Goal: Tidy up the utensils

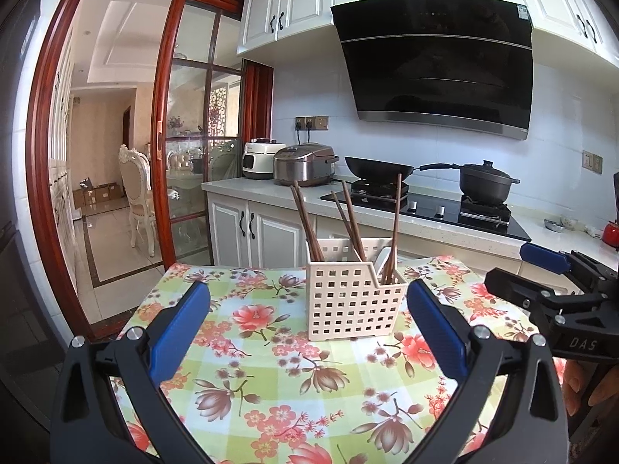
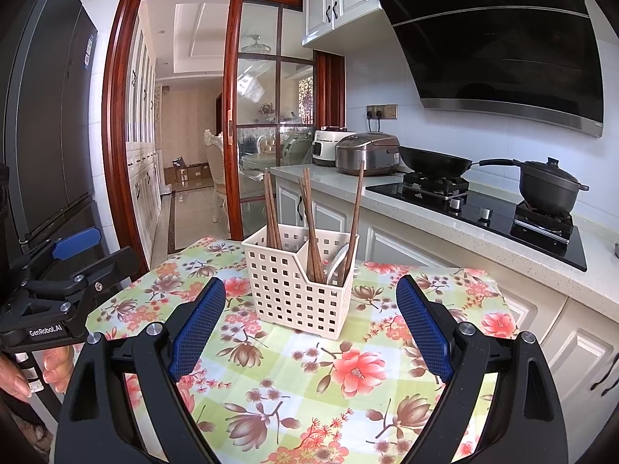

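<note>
Left wrist view, left to right: sliding door point(image 1: 162, 147) with red wood frame at far left; floral tablecloth point(image 1: 271, 367) covers the table in the near field; left gripper point(image 1: 307, 321) has its jaws spread wide, holding nothing, blue pads point(image 1: 178, 332) on either side of the frame; cream utensil caddy point(image 1: 350, 301) stands upright on the cloth just beyond the fingertips, between the two pads' lines and nearer the right pad, apart from both; brown chopsticks point(image 1: 309, 224) stand tilted in its taller left compartment, more chopsticks and a white spoon point(image 1: 383, 261) in the lower right compartment; far counter carries rice cooker point(image 1: 303, 162), wok point(image 1: 377, 168) and lidded pot point(image 1: 487, 185) on the hob; right gripper point(image 1: 541, 270) enters at right edge, seen side-on; whether its jaws are spread cannot be told from this view. Right wrist view, left to right: left gripper body point(image 2: 50, 290) at left edge with fingers point(image 2: 58, 367) of a hand below it; right gripper point(image 2: 311, 326) has jaws wide apart and holds nothing; caddy point(image 2: 298, 290) sits ahead of the fingertips, centred slightly left between the pads, touching neither; chopsticks point(image 2: 271, 208) in far-left compartment, second bundle plus spoon in near-right compartment; range hood point(image 2: 503, 46) at upper right.
</note>
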Motion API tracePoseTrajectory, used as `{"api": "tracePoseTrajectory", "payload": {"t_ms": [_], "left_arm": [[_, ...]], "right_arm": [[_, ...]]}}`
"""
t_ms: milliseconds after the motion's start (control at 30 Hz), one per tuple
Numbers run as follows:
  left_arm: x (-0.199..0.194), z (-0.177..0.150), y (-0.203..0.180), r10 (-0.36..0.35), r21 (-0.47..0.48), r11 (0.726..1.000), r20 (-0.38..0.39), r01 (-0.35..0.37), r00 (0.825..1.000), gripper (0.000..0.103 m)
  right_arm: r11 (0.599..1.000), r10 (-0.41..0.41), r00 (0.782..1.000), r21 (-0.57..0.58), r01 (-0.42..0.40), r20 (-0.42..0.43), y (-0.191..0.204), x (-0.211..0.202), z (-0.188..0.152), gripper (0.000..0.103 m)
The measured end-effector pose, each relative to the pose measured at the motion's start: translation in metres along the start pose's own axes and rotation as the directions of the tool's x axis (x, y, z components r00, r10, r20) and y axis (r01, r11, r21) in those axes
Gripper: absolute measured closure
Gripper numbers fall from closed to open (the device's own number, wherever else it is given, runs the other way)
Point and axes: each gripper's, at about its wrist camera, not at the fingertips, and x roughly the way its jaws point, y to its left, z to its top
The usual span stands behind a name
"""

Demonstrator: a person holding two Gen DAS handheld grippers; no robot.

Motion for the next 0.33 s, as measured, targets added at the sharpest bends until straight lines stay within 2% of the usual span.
{"api": "tracePoseTrajectory", "payload": {"t_ms": [200,333], "left_arm": [[0.0026,-0.0016,-0.0014,-0.046,0.006,0.999,-0.022,0.047,0.999,0.005],[0.0035,-0.0028,-0.0041,-0.046,0.018,0.999,-0.032,0.047,0.998,0.005]], "right_arm": [[1.0,-0.002,1.0,0.001,0.002,0.0,-0.0002,0.0001,-0.0011,0.018],[1.0,-0.003,1.0,0.0,0.003,0.001,0.0001,-0.0002,-0.0015,0.018]]}}
